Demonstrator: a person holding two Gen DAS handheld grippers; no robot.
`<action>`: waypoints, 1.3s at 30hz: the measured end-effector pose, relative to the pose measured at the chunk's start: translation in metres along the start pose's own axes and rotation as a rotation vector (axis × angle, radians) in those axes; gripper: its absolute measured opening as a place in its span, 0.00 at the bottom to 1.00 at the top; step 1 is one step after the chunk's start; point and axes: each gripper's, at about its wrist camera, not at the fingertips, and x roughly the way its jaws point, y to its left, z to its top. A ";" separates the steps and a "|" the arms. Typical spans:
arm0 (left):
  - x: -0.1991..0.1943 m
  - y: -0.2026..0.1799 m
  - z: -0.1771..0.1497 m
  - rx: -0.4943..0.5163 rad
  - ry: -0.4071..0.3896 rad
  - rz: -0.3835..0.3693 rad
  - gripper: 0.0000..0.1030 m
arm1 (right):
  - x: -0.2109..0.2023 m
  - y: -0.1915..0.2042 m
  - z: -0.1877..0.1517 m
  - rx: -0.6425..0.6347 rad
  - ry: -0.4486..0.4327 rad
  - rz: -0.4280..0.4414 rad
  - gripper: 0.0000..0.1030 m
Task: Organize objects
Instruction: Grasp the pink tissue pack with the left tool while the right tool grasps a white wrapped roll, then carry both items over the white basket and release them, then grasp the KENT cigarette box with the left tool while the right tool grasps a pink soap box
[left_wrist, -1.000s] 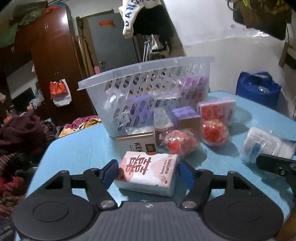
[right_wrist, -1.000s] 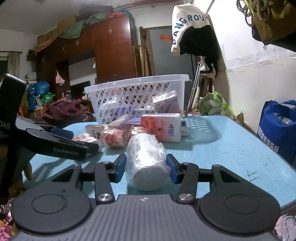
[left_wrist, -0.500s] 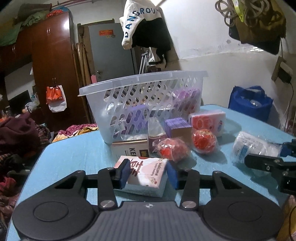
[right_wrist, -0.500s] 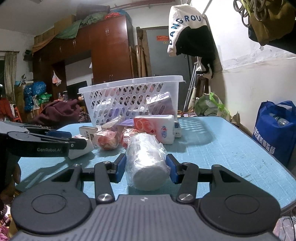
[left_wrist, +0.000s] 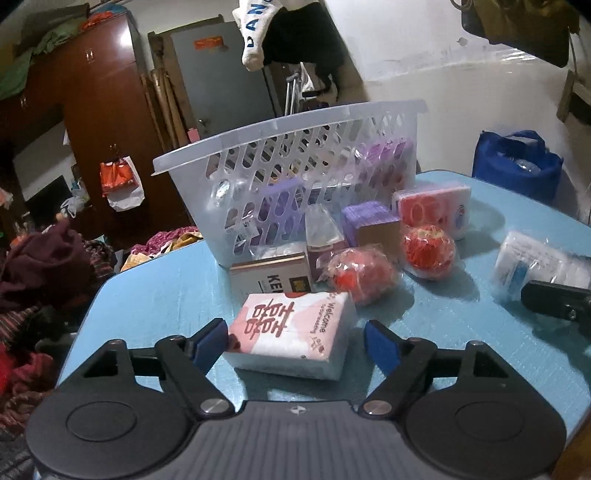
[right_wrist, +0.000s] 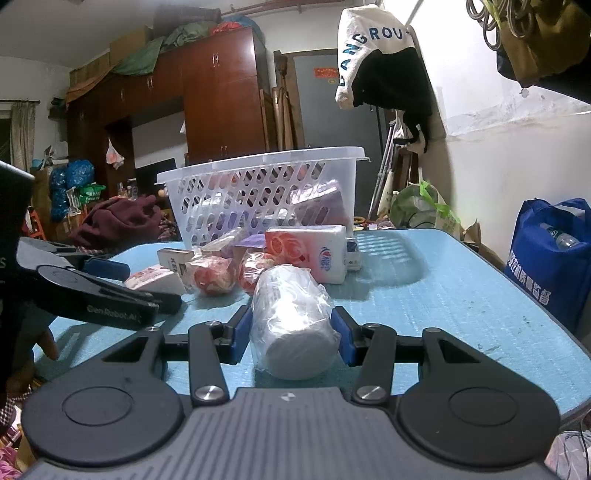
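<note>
Opening at this moment, the left gripper (left_wrist: 295, 341) is seen with its blue pads spread to either side of a pink and white tissue pack (left_wrist: 293, 330) lying flat on the blue table (left_wrist: 155, 295); the left pad is just at the pack's corner, the right pad stands clear, so the pack is not clamped. Beyond it, at twelve o'clock, a small box (left_wrist: 269, 277) is set, and behind that a white slotted basket (left_wrist: 295, 184) already holding purple packets. At one o'clock two red wrapped balls (left_wrist: 360, 275) are placed, with a purple box (left_wrist: 371, 223) and a red and white pack (left_wrist: 432, 206) farther back. The right gripper (right_wrist: 291, 334) is closed on a white roll in clear wrap (right_wrist: 293, 321), which seems to rest on the table, though its underside is hidden.
</note>
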 end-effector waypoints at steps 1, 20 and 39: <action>0.000 0.001 0.001 0.000 0.001 -0.006 0.82 | 0.000 0.000 0.000 -0.001 -0.001 -0.002 0.49; -0.053 0.039 0.066 -0.175 -0.348 -0.078 0.79 | -0.015 -0.006 0.078 -0.064 -0.219 0.032 0.49; -0.009 0.053 0.077 -0.260 -0.246 -0.083 0.99 | 0.051 -0.024 0.116 -0.077 -0.139 0.028 1.00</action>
